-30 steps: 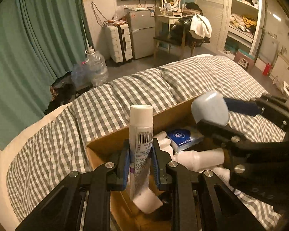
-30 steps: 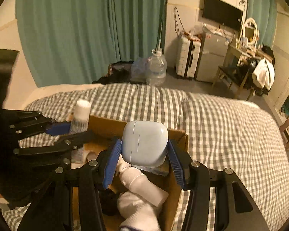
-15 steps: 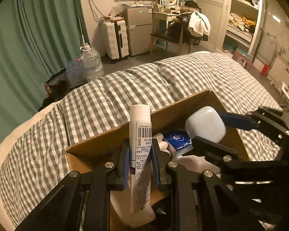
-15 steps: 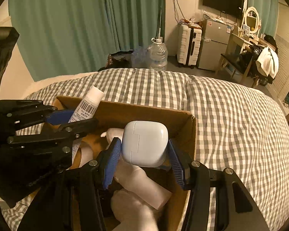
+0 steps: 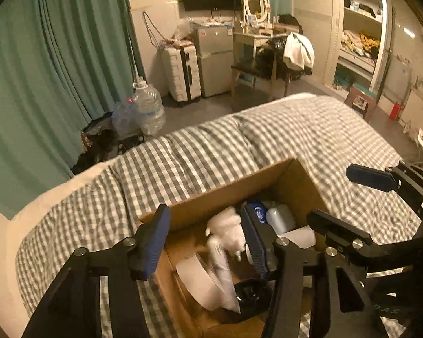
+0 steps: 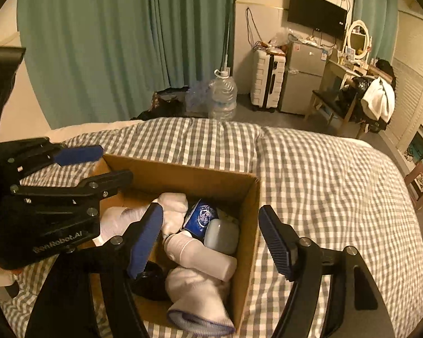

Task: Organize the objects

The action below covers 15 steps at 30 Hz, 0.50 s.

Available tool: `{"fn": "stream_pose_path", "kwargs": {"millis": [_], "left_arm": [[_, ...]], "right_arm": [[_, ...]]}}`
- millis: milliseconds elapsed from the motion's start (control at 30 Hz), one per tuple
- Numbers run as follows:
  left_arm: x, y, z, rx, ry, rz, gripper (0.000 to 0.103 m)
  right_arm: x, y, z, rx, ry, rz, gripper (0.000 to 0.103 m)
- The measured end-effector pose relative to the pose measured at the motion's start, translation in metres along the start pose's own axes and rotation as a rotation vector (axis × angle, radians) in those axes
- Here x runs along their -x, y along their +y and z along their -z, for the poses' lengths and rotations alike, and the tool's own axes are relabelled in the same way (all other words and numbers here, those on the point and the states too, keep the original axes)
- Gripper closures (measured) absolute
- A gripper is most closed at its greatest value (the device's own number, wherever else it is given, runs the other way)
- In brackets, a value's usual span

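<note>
An open cardboard box [image 6: 183, 170] [image 5: 225, 190] sits on the checked bed. My left gripper [image 5: 204, 236] is open over the box's left part; the white tube [image 5: 220, 262], blurred, lies in the box below it. My right gripper [image 6: 211, 242] is open above the box's right part. The pale blue earbud case [image 6: 221, 235] [image 5: 280, 219] lies in the box beside a blue tin [image 6: 201, 218], a white bottle [image 6: 203, 256] and a white sock [image 6: 197, 298].
The grey-checked duvet [image 6: 324, 183] spreads around the box. Beyond the bed stand a water jug [image 6: 222, 95], a white suitcase [image 6: 268, 80], a small fridge [image 6: 304, 77] and a chair with clothes [image 6: 375, 101]. Green curtains [image 6: 127, 42] hang behind.
Both grippers have opened. The white tube has dropped from my left gripper into the box, and the earbud case has dropped from my right gripper into the box.
</note>
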State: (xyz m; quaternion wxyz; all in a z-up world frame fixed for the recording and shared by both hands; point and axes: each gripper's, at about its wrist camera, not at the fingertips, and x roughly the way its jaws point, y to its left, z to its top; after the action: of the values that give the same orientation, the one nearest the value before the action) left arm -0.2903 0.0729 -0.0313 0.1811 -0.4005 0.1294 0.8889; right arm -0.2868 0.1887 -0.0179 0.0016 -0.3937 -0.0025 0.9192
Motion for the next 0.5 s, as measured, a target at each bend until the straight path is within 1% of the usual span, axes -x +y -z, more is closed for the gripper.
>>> {"fn": "stream_pose_path", "kwargs": {"millis": [100, 167, 233, 333, 433, 500], "left_arm": [[0.025, -0.001, -0.007, 0.005, -0.026, -0.026, 0.044], [0.042, -0.002, -0.012, 0.011, -0.050, -0.029, 0.035], [0.062, -0.006, -0.016, 0.008, -0.077, -0.037, 0.030], [0.094, -0.016, -0.018, -0.022, -0.132, -0.076, 0.021], [0.118, -0.022, -0.020, -0.034, -0.162, -0.100, 0.021], [0.136, -0.024, -0.018, -0.035, -0.187, -0.117, 0.016]], "right_arm": [[0.025, 0.001, -0.002, 0.003, -0.032, 0.004, 0.031], [0.045, 0.001, -0.004, 0.004, -0.058, 0.013, 0.028], [0.066, 0.000, -0.007, 0.003, -0.086, 0.022, 0.025], [0.095, -0.004, -0.010, -0.004, -0.127, 0.026, 0.024], [0.121, -0.005, -0.014, -0.013, -0.159, 0.034, 0.024], [0.135, -0.005, -0.016, -0.010, -0.173, 0.045, 0.024]]}}
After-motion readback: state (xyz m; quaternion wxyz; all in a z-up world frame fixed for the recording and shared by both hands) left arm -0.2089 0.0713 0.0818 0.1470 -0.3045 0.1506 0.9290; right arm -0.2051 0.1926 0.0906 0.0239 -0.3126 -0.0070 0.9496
